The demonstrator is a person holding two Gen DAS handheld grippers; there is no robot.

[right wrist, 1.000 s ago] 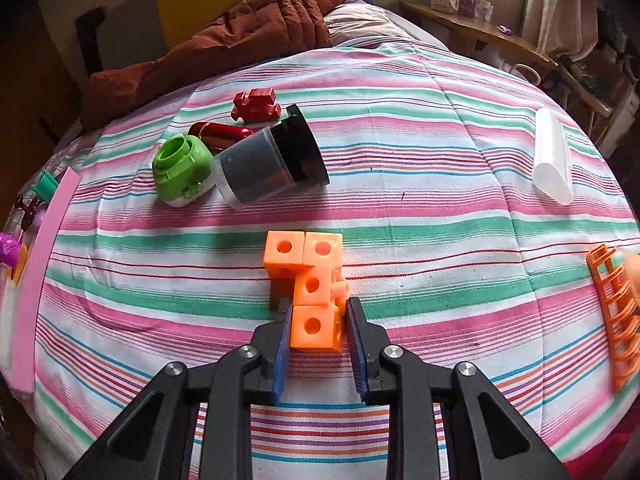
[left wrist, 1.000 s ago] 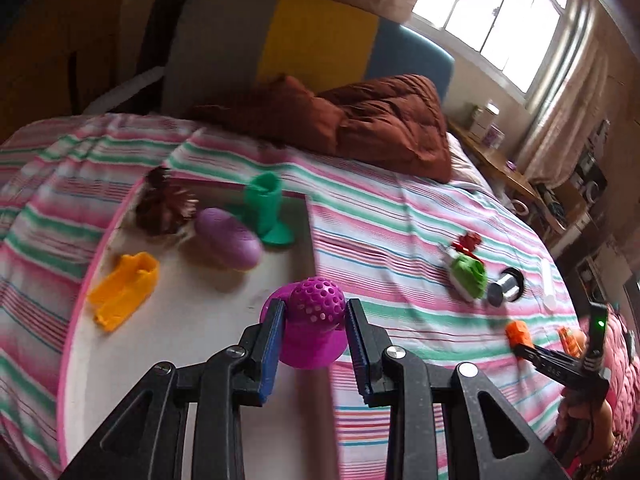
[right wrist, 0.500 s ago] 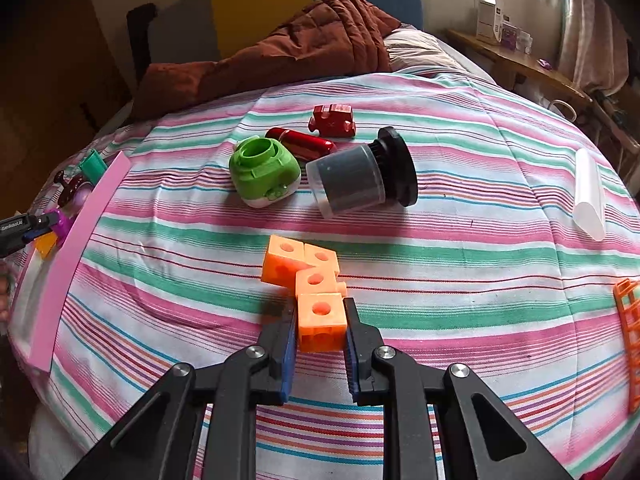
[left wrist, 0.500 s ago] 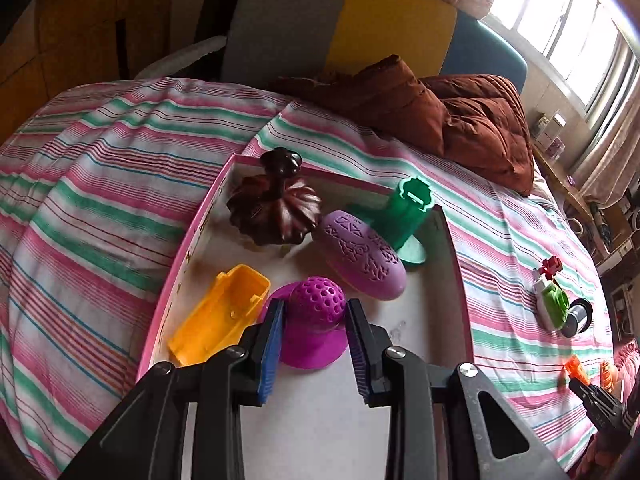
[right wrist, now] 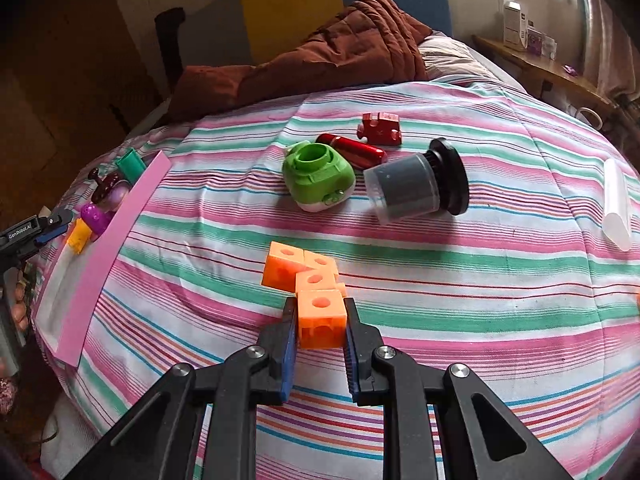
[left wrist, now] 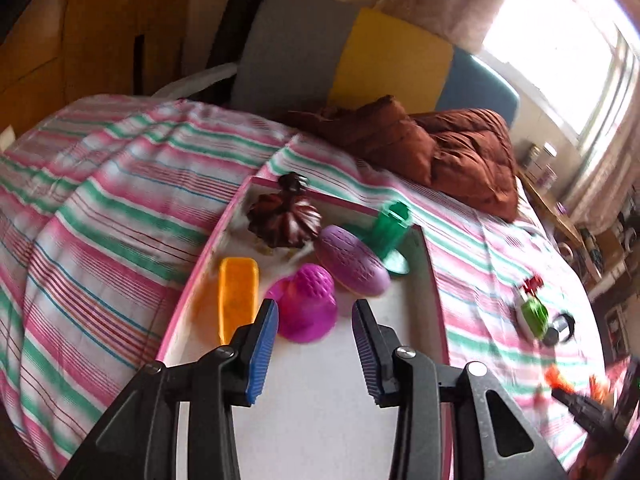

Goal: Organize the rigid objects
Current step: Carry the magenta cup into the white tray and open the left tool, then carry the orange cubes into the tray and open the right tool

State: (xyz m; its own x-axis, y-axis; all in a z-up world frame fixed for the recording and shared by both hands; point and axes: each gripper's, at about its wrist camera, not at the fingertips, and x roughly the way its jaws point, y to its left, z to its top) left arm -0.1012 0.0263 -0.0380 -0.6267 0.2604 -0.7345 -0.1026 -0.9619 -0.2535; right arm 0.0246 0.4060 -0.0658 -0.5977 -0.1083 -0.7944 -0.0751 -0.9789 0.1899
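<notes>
A pink-rimmed white tray (left wrist: 320, 380) lies on the striped bed. In it are a magenta perforated toy (left wrist: 306, 306), an orange scoop (left wrist: 237, 296), a purple oval piece (left wrist: 352, 260), a green piece (left wrist: 390, 232) and a dark brown ridged piece (left wrist: 284, 218). My left gripper (left wrist: 314, 334) is open just behind the magenta toy, which rests free in the tray. My right gripper (right wrist: 320, 328) is shut on the nearest cube of an orange linked-cube piece (right wrist: 308, 280) at bed level. The tray (right wrist: 104, 256) shows at the left of the right wrist view.
On the bed lie a green round toy (right wrist: 318, 178), a red cylinder (right wrist: 352, 150), a red block (right wrist: 380, 128), a grey jar with black lid (right wrist: 416, 190) and a white tube (right wrist: 616, 204). A brown quilt (right wrist: 320, 60) lies at the headboard.
My left gripper opened and let go of the magenta toy in the tray, then drew back slightly. My right gripper closed on the orange cube piece.
</notes>
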